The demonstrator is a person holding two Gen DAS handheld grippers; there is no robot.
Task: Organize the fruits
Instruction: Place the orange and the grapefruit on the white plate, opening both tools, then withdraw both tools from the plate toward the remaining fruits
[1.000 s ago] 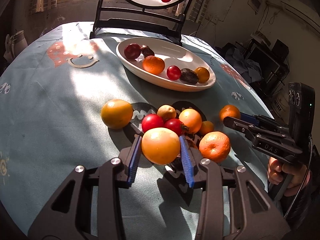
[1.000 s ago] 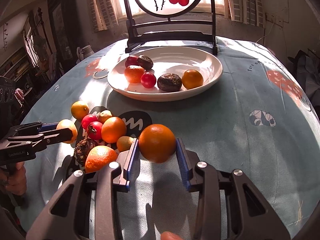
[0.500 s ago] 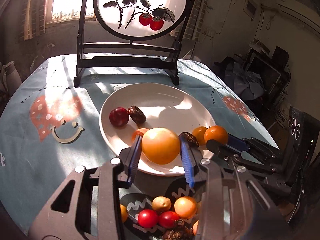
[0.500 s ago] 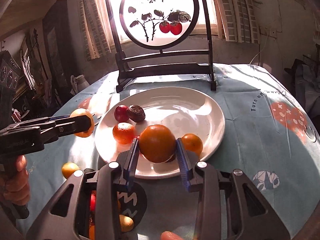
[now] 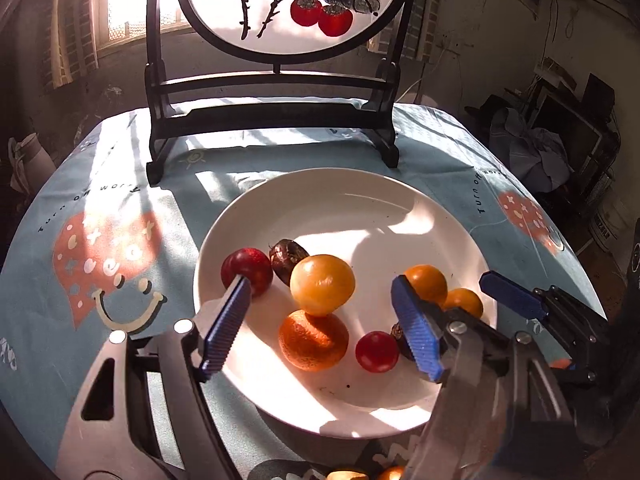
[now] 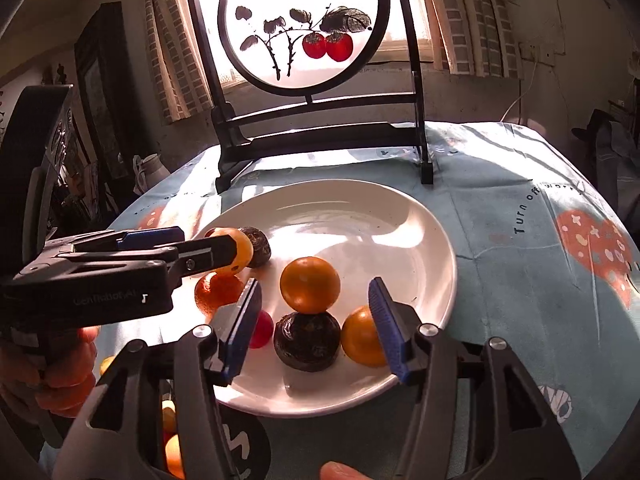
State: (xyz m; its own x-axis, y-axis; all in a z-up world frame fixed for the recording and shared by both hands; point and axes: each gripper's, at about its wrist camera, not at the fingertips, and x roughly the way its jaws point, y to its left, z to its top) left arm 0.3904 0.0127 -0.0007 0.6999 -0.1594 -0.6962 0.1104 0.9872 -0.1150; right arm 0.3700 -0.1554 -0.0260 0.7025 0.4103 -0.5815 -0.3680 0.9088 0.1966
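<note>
A white plate (image 5: pixel 360 184) (image 6: pixel 440 248) on the blue tablecloth holds several fruits. My left gripper (image 5: pixel 320 282) hangs over it with its jaws opening. The yellow-orange fruit (image 5: pixel 322 290) (image 6: pixel 236 252) sits between the blue pads, touching neither, just above a mandarin (image 5: pixel 314 340). My right gripper (image 6: pixel 314 282) is over the plate's near right part, and its jaws are opening too. Its orange (image 6: pixel 310 284) (image 5: pixel 426 282) is clear of both pads, on top of a dark round fruit (image 6: pixel 306 340). The left gripper's fingers (image 6: pixel 152 238) show at the left.
A round painted screen on a dark stand (image 5: pixel 276 116) (image 6: pixel 320 132) rises just behind the plate. Loose fruits (image 6: pixel 172 452) lie on the cloth near the front edge. A person's hand (image 6: pixel 68 376) holds the left gripper's handle. A red plum (image 5: pixel 246 266) and a cherry tomato (image 5: pixel 376 352) also lie on the plate.
Both grippers carried their fruits from the pile on the cloth to above the plate. Since half a second ago both pairs of jaws have spread and the fruits are free of the pads.
</note>
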